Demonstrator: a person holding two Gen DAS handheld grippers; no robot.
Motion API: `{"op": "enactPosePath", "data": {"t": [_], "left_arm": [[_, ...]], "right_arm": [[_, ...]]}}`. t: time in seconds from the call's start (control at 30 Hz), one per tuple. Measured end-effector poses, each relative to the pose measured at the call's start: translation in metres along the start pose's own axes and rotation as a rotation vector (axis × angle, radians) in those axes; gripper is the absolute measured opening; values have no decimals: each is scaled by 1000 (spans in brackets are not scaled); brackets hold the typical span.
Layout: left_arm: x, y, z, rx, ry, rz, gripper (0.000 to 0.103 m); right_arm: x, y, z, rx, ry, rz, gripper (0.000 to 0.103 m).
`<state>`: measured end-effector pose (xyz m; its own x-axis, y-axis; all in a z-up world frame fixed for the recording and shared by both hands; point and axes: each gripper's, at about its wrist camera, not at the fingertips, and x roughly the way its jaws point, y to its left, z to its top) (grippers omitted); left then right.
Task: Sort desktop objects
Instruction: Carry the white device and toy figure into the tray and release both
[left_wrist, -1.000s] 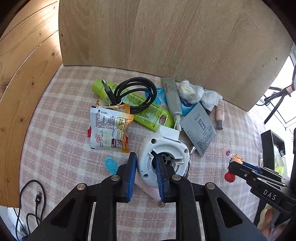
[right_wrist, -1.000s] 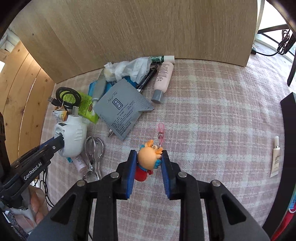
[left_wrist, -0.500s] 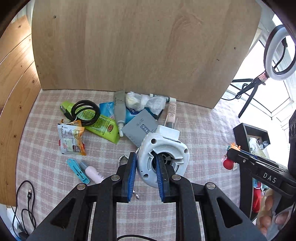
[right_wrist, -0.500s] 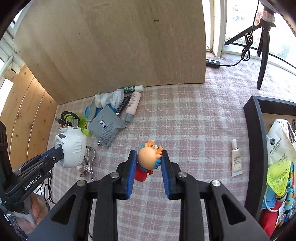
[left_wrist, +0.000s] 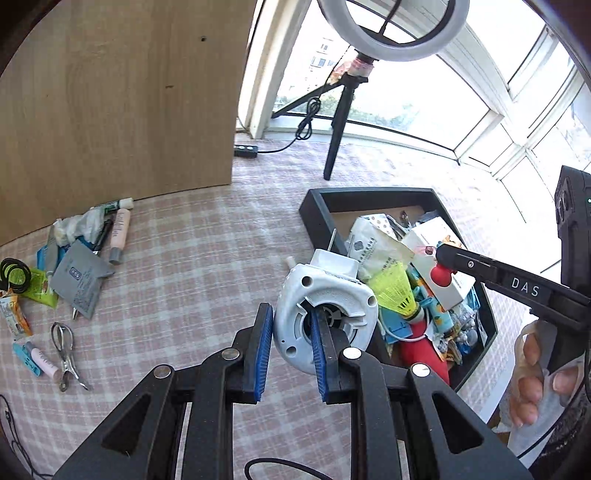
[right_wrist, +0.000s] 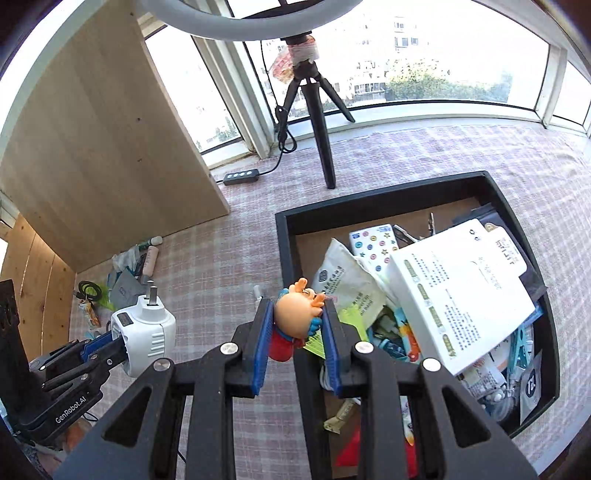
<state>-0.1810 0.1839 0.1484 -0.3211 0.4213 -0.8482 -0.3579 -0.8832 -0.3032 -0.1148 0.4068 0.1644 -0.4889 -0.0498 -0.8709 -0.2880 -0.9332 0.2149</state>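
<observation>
Both tongs are full. Left gripper (left_wrist: 289, 354) is clenched on the rim of a white plug-in gadget (left_wrist: 325, 314): one blue pad sits outside the round shell and the other goes inside the hole, so it is pinched by its wall. It looks like hard, smooth plastic with little screw holes and metal prongs on the far end. Right gripper (right_wrist: 295, 345) is clenched on a little toy figure (right_wrist: 295, 317), squeezing its round peach head from both sides. The toy has a red body and orange hair tufts, and looks like smooth plastic or rubber.

Both things hang in the air near the black tray (right_wrist: 286, 236), likely so they can be dropped in with the other sorted things. The tray has straight dark walls and a brown floor. It is already crowded with a white box (right_wrist: 458, 295), a crinkly paper packet (right_wrist: 343, 288) and a yellow shuttlecock (left_wrist: 395, 290) with a net-like skirt.

Farther back, on the soft pink checked cloth (left_wrist: 207, 258), things wait in a pile: shiny metal clippers (left_wrist: 64, 350), a flat grey packet (left_wrist: 79, 278), a pink tube (left_wrist: 120, 230) and a coiled black cable (left_wrist: 14, 271). Behind them stands a flat wooden board (left_wrist: 118, 96).
</observation>
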Motion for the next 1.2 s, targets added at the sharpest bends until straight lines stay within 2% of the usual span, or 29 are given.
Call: {"op": "enactPosePath", "data": {"t": [0.2, 0.4, 0.53, 0.83, 0.87, 0.9, 0.93, 1.0, 1.2], "left_arm": [[19, -77, -15, 133, 60, -84, 19], [31, -128, -29, 225, 106, -115, 19], [37, -151, -34, 268, 119, -126, 19], [49, -193, -45, 324, 128, -135, 20], [52, -196, -45, 320, 127, -133, 31], [55, -197, -45, 314, 141, -128, 42], [57, -197, -44, 304, 145, -129, 57], [55, -195, -43, 293, 121, -123, 58], [49, -184, -42, 295, 112, -100, 56]], "right_arm": [[-29, -84, -30, 128, -11, -63, 25], [-47, -141, -59, 221, -9, -123, 25], [-55, -163, -71, 262, -4, -142, 25], [-54, -183, -83, 294, 7, -153, 26], [-54, -185, -83, 297, 8, -148, 26], [-53, -187, -83, 302, 17, -147, 31], [-52, -188, -82, 308, 28, -150, 40], [-55, -190, -83, 318, 11, -153, 45], [-58, -189, -84, 313, 0, -154, 45]]}}
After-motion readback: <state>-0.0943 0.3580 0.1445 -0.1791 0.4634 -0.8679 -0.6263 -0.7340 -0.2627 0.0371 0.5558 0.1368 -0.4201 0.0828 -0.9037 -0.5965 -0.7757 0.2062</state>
